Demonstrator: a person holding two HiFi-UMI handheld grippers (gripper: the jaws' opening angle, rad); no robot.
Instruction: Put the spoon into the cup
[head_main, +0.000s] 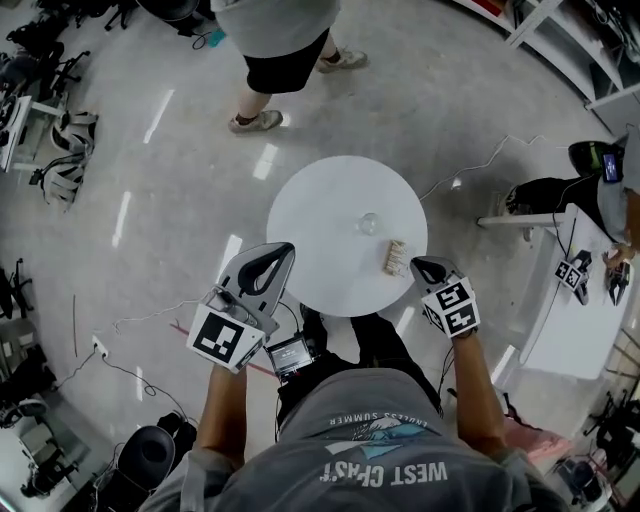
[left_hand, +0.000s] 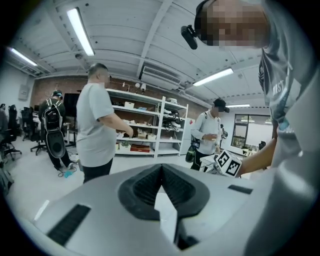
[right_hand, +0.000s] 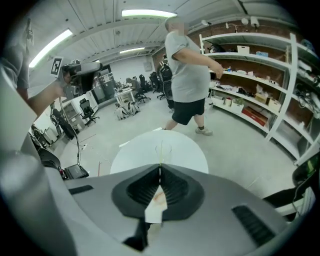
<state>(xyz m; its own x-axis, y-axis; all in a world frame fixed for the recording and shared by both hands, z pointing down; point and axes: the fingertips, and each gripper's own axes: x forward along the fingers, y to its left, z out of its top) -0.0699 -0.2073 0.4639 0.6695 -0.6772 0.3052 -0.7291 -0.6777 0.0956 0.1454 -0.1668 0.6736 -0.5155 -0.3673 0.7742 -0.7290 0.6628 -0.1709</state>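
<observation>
Nearest item: grey T-shirt of the person holding both grippers, at the near edge of the head view.

Left gripper: held over the floor just off the near left rim of the table. Jaws together, tips meeting, nothing between them.

Right gripper: at the near right rim of the table. Jaws together, tips meeting, nothing clamped.

Table: round, white, standing on a pale glossy floor.

Cup: clear, upright, near the middle of the table, slightly right. In the right gripper view it stands just beyond the jaw tips.

Spoon: small tan item lying flat on the table, near and right of the cup, apart from it, just beside the right gripper's tips. Detail too small to tell.

Bystander: light top, dark shorts, standing on the far side of the table.

Second table: white, at the right, well apart.

Cable: white, trailing over the floor to the far right.
</observation>
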